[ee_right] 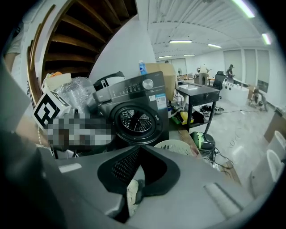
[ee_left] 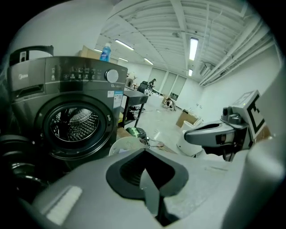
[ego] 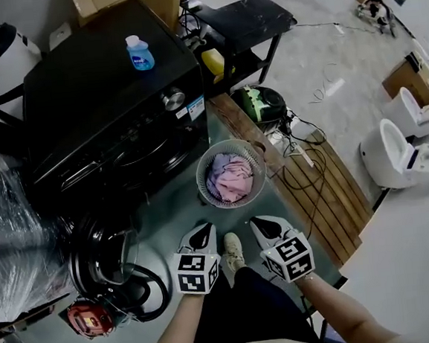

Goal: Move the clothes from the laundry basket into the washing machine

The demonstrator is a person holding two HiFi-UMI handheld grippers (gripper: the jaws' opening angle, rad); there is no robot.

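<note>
We see a big black front-loading washing machine (ego: 96, 95) with its round door (ego: 107, 270) swung open to the left; inside its shiny metal drum (ee_left: 73, 127) we see only bare metal. In the left gripper view a small pale word in the machine's top left corner looks like "Midea", but we are not sure. A white and blue sticker (ego: 196, 107) sits on the front by the silver knob (ego: 172, 98); its print is too small to read. A small blue bottle with a white cap (ego: 140, 53) stands on top of the machine; we cannot read its label.

The round white plastic laundry basket with holes (ego: 203, 184) stands on the floor just in front of the machine, to the right of the open drum; the pink and lilac clothes (ego: 230, 179) lie bunched up inside it.

Our left gripper (ego: 202, 227) and our right gripper (ego: 261, 222) hover side by side near the basket and do not touch it. Each carries a cube with black and white square patterns (ego: 197, 271). Both have their jaws pressed together with nothing in them; a pale shoe (ego: 232, 251) shows on the floor between them.
</note>
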